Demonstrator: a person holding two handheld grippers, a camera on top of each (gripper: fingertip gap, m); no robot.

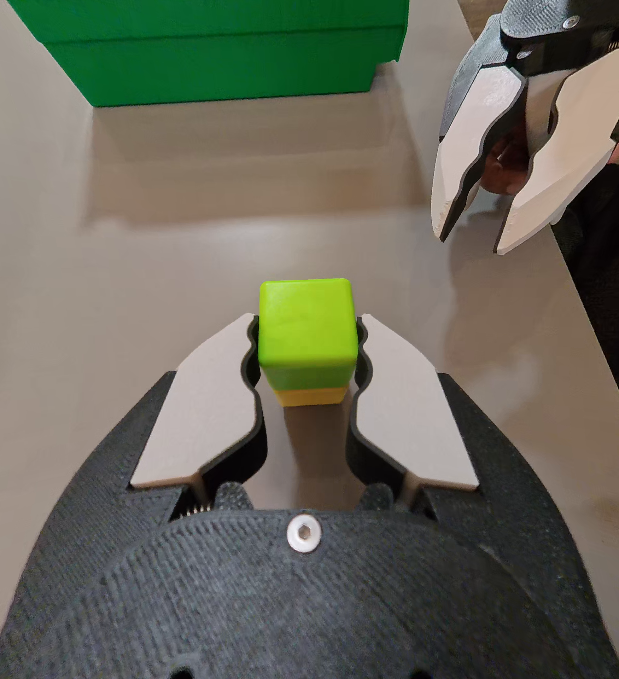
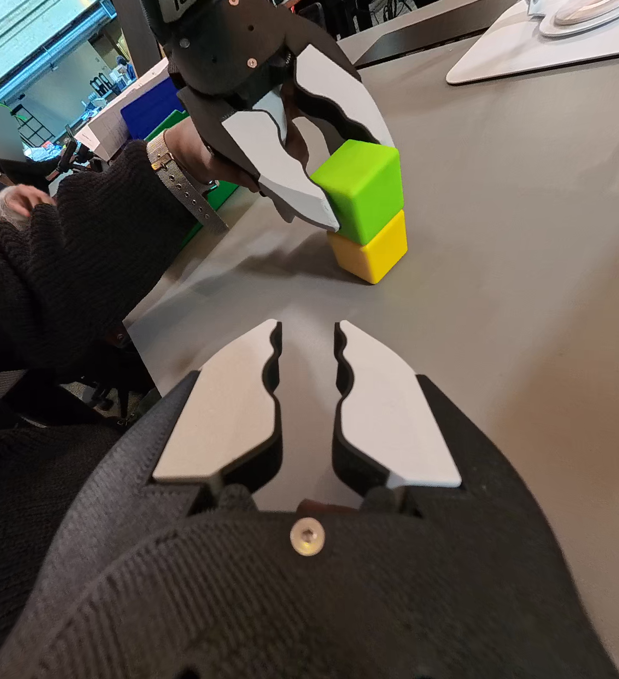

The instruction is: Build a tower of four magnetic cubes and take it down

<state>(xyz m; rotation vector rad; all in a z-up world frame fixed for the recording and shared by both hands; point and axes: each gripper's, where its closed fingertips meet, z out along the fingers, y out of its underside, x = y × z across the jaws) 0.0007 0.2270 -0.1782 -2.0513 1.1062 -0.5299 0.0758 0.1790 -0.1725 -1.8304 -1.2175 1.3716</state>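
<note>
lime-green cube (image 1: 307, 327) sits on a yellow cube (image 2: 372, 255) on the grey counter (image 1: 153, 257), pinched by the left hand-held gripper (image 1: 307, 323). the right hand-held gripper (image 2: 308, 327) hovers nearby, fingers parted and empty. a skewed release could topple the stack. no readable labels on either cube.

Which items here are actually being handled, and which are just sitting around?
In hand:
- left gripper, jaws against the green cube
- yellow cube, under the green cube

Lying about:
- right gripper, jaws apart, holding nothing
- green bin at the far side of the table
- white board
</note>
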